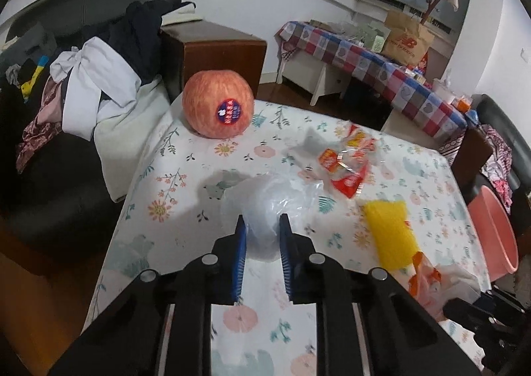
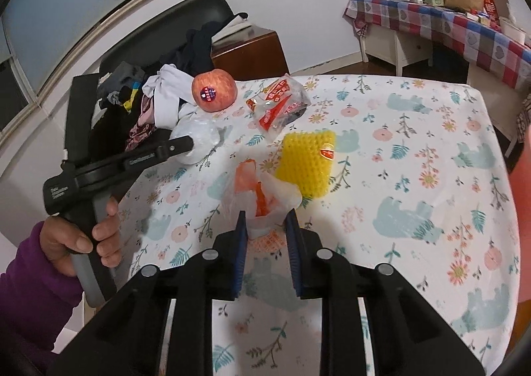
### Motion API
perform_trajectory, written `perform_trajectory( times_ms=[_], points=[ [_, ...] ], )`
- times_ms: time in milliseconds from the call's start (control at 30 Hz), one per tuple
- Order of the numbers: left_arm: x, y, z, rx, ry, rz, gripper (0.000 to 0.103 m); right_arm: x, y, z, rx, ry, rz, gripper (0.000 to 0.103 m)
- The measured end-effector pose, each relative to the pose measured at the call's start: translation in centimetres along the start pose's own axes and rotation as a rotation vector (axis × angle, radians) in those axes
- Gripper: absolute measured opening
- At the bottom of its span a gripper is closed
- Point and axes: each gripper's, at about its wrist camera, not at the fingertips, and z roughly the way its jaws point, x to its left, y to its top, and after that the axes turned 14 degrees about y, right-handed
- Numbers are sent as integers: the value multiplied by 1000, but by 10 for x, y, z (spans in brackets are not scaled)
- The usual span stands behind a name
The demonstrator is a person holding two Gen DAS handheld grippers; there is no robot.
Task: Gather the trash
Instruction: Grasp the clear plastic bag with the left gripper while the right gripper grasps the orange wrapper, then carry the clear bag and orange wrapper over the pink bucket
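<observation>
The left gripper [image 1: 262, 226] squeezes a crumpled clear plastic bag [image 1: 265, 206] between its blue pads. The right wrist view shows this from the side: the left gripper [image 2: 190, 146] has the white-looking clear plastic bag [image 2: 199, 140] at its tip, near the left edge of the table [image 2: 415, 150], and a hand [image 2: 86, 236] in a purple sleeve [image 2: 36, 276] holds the handle. The left wrist view does not show that hand.

The right gripper [image 2: 267, 220] is closed on a thin orange and white plastic bag [image 2: 259, 196], with the bag's near end pinched between the pads. This bag is long and points away from the gripper, up the table. In the left wrist view the orange and white plastic bag [image 1: 428, 279] is only a blurry bit at the right edge.

A yellow bumpy pad [image 2: 308, 163] lies flat just past that bag. Its long side runs away from the right gripper, leaning a little to the right. A red and clear wrapper [image 2: 282, 103] lies farther back, crumpled. An apple [image 2: 214, 92] with a sticker sits near the far left corner.

Only the left wrist view shows a pink tub [image 1: 497, 233] on the floor past the table's right side.
</observation>
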Motion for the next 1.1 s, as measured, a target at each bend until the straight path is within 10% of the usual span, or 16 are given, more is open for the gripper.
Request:
perform_trajectory(
  times_ms=[1100],
  points=[
    [-163,-60,-117,-71,-322,241,17,-62,-64,-144,-246,-171,170,23]
  ],
)
